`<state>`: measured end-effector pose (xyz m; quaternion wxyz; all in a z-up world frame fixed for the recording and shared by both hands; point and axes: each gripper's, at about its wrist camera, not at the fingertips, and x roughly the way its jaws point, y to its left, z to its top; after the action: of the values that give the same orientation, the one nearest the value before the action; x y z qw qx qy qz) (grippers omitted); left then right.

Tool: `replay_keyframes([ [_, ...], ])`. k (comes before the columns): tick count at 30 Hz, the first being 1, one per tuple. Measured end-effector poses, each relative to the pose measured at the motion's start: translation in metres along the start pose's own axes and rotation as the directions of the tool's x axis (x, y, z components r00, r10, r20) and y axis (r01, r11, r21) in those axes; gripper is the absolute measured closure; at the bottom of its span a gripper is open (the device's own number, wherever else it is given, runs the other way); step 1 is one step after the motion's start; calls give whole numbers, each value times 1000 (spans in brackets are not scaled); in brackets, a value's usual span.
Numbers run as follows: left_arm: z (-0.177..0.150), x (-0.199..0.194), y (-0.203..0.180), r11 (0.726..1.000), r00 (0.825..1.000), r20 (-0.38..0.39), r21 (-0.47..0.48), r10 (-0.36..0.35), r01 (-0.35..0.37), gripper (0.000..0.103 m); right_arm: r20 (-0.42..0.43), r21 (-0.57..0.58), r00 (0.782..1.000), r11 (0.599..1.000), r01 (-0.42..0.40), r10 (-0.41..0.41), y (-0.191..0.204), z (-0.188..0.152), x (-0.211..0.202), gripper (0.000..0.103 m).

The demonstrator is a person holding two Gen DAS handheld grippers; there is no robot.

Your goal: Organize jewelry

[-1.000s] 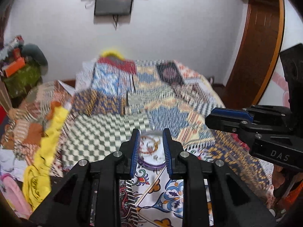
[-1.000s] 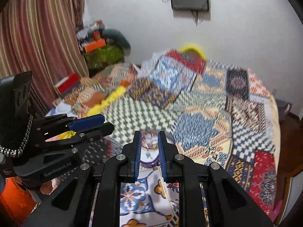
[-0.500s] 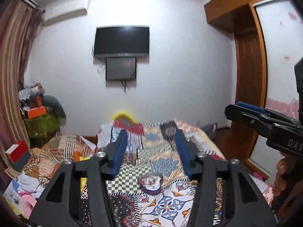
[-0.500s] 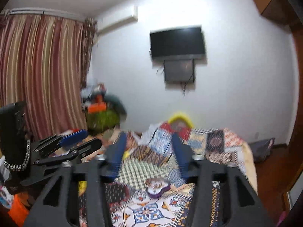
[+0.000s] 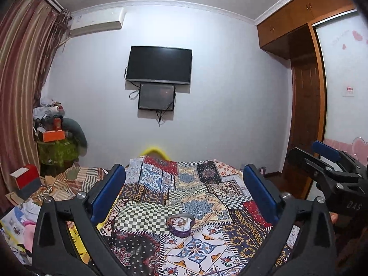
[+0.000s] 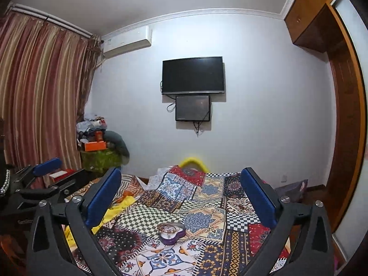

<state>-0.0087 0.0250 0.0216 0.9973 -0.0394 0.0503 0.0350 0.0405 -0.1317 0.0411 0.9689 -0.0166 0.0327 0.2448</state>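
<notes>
A small purple heart-shaped jewelry box [image 5: 180,225] lies open on the patchwork bedspread [image 5: 200,188], with gold jewelry inside. It also shows in the right wrist view [image 6: 171,232]. My left gripper [image 5: 184,193] is wide open and empty, held back from and above the box. My right gripper [image 6: 181,197] is wide open and empty, likewise back from the box. The right gripper shows at the right edge of the left wrist view [image 5: 326,161]. The left gripper shows at the left edge of the right wrist view [image 6: 43,172].
A wall TV [image 5: 159,65] hangs over a smaller screen [image 5: 156,96]. A pile of boxes and bags [image 5: 55,138] stands by the striped curtain [image 5: 18,92] at left. A wooden wardrobe [image 5: 306,115] stands at right. A yellow cloth [image 6: 115,209] lies beside the bed.
Both grippers have pulled back and tilted up from close over the jewelry box, and both jaws have opened from nearly shut to wide open. The box now looks small and far.
</notes>
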Motion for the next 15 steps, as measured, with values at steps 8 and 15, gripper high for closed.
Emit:
replay_keyframes([
  [8,-4,-3,0,1000,1000,-14,-7,-5,5,0,-12,6,1000,1000,-6,6,-5,-6,-11,0],
  [15,-7,1,-1,1000,1000,-30,-5,-2,2,0,-34,14,999,1000,-3,3,-7,-11,-12,0],
])
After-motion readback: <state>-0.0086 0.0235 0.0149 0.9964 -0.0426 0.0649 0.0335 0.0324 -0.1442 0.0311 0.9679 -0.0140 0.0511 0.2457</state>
